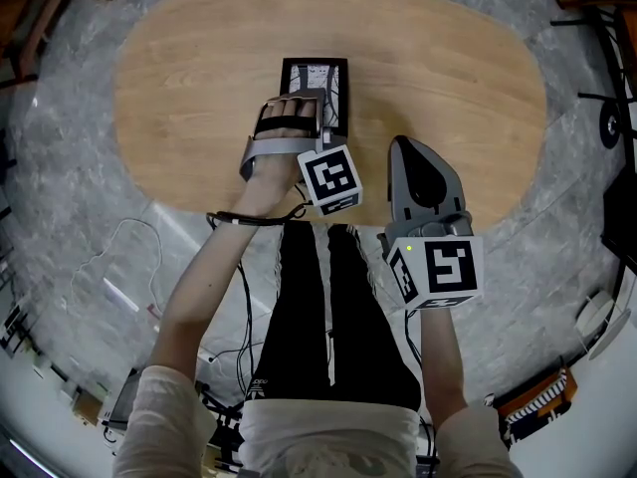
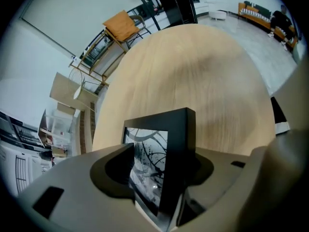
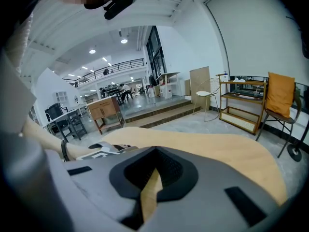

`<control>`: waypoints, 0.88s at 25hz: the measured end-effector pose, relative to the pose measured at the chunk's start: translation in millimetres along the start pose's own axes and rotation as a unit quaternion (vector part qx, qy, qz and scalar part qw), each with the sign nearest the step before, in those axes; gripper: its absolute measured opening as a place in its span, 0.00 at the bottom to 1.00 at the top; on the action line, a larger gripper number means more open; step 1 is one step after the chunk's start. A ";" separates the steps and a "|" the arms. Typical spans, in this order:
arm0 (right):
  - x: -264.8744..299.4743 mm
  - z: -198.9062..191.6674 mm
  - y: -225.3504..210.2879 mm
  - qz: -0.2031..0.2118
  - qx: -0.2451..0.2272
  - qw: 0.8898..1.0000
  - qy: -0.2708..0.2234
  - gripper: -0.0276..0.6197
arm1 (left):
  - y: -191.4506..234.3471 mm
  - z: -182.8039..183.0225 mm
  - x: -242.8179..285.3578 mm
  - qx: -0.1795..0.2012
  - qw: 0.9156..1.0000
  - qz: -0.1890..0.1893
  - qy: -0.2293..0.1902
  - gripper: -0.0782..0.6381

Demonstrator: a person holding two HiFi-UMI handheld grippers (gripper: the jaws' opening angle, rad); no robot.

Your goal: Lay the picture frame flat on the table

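A black picture frame [image 1: 317,83] with a black-and-white print stands on the oval wooden table [image 1: 199,88], near its middle. In the head view the print faces me. My left gripper [image 1: 317,119] reaches over the frame's near edge. The left gripper view shows the frame [image 2: 176,129] almost edge-on between the two jaws of the left gripper [image 2: 161,170], print side toward the left jaw. The jaws stand apart around it and I see no pad pressing on it. My right gripper [image 1: 403,147] hovers at the table's front edge, right of the frame, shut and holding nothing [image 3: 154,153].
The table's front edge runs just under both grippers, with my legs [image 1: 328,307] below it. Cables [image 1: 129,257] trail over the grey floor at the left. A chair with an orange cushion [image 3: 280,93] and a low shelf [image 3: 241,108] stand beyond the table's far side.
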State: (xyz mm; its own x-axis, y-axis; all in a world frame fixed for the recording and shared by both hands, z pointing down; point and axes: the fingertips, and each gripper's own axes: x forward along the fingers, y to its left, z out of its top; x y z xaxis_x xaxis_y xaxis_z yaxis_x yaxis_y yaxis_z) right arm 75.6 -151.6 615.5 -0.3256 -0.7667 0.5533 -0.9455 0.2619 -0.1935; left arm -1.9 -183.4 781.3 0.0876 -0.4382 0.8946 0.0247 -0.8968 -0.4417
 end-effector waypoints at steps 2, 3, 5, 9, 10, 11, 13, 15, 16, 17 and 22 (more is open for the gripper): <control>-0.4 -1.7 -0.2 0.002 -0.002 1.000 0.002 0.05 | -4.9 0.8 0.8 0.000 1.000 -0.012 -0.004 0.44; -0.3 -3.0 -0.4 0.004 -0.002 1.000 0.004 0.05 | -7.3 1.2 1.3 0.000 1.000 -0.018 -0.006 0.46; 0.5 -6.1 -0.5 0.006 -0.001 1.000 0.007 0.05 | -11.8 1.5 2.5 0.002 1.000 -0.030 -0.009 0.48; 1.7 -10.7 0.7 0.008 0.006 1.000 0.012 0.05 | -15.4 1.3 3.6 -0.003 0.999 -0.041 -0.016 0.50; 2.4 -11.6 1.1 0.009 0.006 1.000 0.013 0.05 | -15.8 1.2 3.7 -0.006 0.999 -0.047 -0.018 0.50; 3.2 -12.4 1.6 0.009 0.005 1.000 0.015 0.05 | -16.5 1.3 3.8 -0.009 0.998 -0.053 -0.022 0.51; 4.0 -13.7 2.4 0.012 0.005 1.000 0.016 0.05 | -17.7 1.5 3.6 -0.012 0.998 -0.063 -0.029 0.53; 4.4 -14.8 2.5 0.013 0.005 1.000 0.018 0.05 | -18.3 2.4 3.2 -0.014 0.997 -0.067 -0.036 0.53; 4.6 -15.7 2.2 0.014 0.006 1.000 0.019 0.05 | -19.3 3.5 3.0 -0.019 0.996 -0.073 -0.039 0.54; 5.0 -16.9 2.0 0.014 0.007 1.000 0.021 0.05 | -21.3 5.4 2.7 -0.030 0.995 -0.082 -0.046 0.55; 6.3 -19.5 1.5 0.019 0.008 0.999 0.025 0.05 | -30.9 11.4 0.4 -0.090 0.987 -0.114 -0.073 0.61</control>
State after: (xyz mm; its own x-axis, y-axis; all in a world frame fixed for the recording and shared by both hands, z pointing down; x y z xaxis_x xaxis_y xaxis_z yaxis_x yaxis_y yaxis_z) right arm 72.0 -144.6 634.5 -0.3616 -0.7258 0.5853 -0.9323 0.2811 -0.2274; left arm 8.7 -155.2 794.5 0.2434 -0.2226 0.9440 -0.1158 -0.9730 -0.1996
